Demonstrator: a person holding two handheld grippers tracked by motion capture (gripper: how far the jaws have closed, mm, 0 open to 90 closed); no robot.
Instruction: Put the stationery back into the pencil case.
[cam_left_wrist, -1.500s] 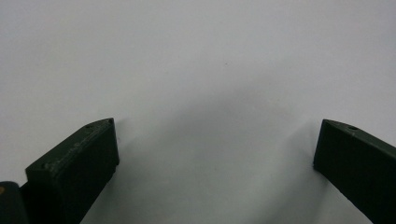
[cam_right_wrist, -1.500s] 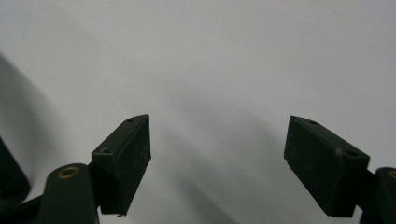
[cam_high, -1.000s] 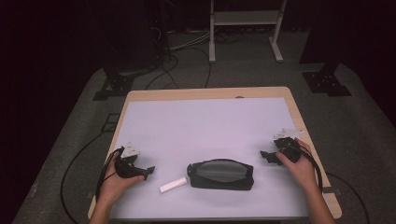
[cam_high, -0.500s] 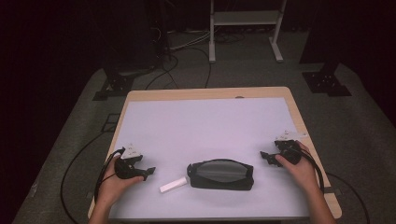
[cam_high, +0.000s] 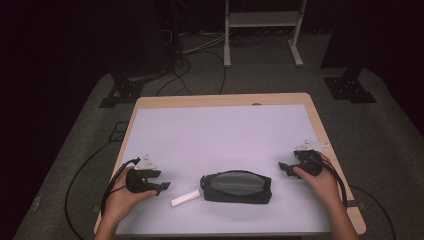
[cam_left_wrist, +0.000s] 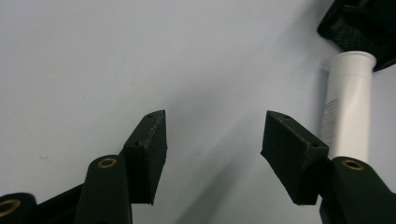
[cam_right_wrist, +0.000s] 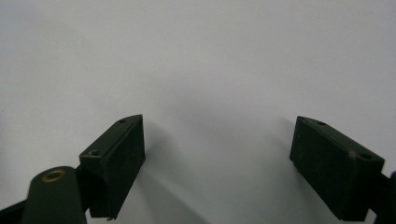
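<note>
We saw a white tube (cam_high: 185, 198) lying flat near the table's front edge. Its far end touched a black zipped pouch (cam_high: 236, 187) lying flat too.

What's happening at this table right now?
A person holds a gripper in each hand over a white-covered table. The left gripper, its jaws just closing with nothing between them, sits beside a white tube that lies against a black pouch. The right gripper is open and empty.
</note>
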